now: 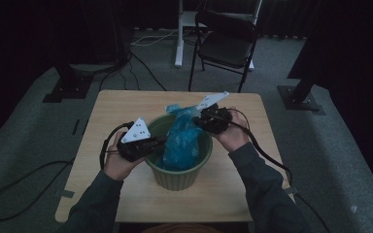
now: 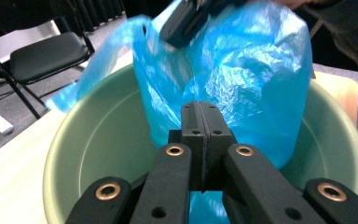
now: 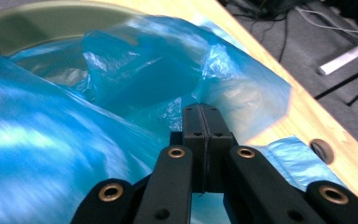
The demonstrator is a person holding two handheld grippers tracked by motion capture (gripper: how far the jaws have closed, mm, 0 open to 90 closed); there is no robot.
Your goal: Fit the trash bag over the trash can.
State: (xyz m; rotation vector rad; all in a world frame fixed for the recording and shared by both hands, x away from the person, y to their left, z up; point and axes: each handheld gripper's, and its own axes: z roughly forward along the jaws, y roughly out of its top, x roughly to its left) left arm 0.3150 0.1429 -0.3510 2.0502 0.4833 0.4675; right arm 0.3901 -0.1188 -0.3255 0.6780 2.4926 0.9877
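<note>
Both grippers, left (image 1: 156,144) and right (image 1: 198,120), pinch the blue bag (image 1: 180,141) with jaws closed on its film, inside the green bin (image 1: 179,177). Step: lining the bin. Next, probably: spread the bag's mouth over the rim.

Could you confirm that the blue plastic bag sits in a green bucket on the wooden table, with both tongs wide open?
Not quite: the blue plastic bag does sit in the green bucket on the wooden table, but both tongs are shut. The left gripper view shows the left tongs with jaws pressed together, and the right gripper view shows the same for the right tongs.
</note>
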